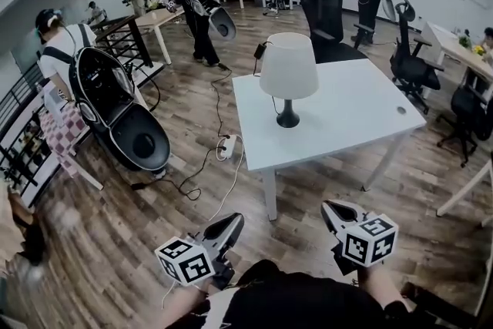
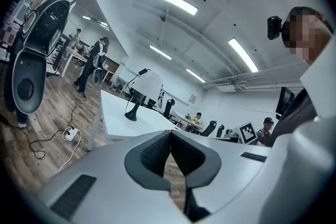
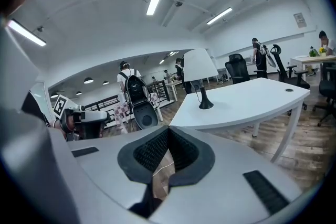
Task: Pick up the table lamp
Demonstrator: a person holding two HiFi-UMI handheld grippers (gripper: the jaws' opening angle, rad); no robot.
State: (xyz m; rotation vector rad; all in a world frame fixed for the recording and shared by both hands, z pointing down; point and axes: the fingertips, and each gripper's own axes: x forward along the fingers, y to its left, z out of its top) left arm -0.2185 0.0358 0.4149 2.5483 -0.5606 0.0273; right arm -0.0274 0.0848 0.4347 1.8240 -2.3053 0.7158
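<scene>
- On the white table (image 1: 362, 115), toward its far left part in the head view, the table lamp (image 1: 289, 73) stood upright, with a white shade, a thin stem and a black round base.
- Neither gripper touched the lamp. Both were low in the head view, over the wood floor (image 1: 108, 235) and well short of the table's near edge.
- The left gripper (image 1: 233, 221) pointed toward the table with its jaws pressed together and nothing between them. In the left gripper view its ribbed pads (image 2: 157, 152) met at the tip.
- The right gripper (image 1: 330, 206) was closed in the same way and empty, with its dark pads (image 3: 152, 150) meeting at the front in the right gripper view.
- From the left gripper the lamp (image 2: 140, 93) showed beyond the jaws, up and to the left. From the right gripper it (image 3: 201, 73) showed above and a little to the right.
- A white power strip (image 1: 226, 146) lay on the floor just beside the table's left edge, with cables trailing from it.
- A black office chair (image 1: 323, 11) stood behind the table.
</scene>
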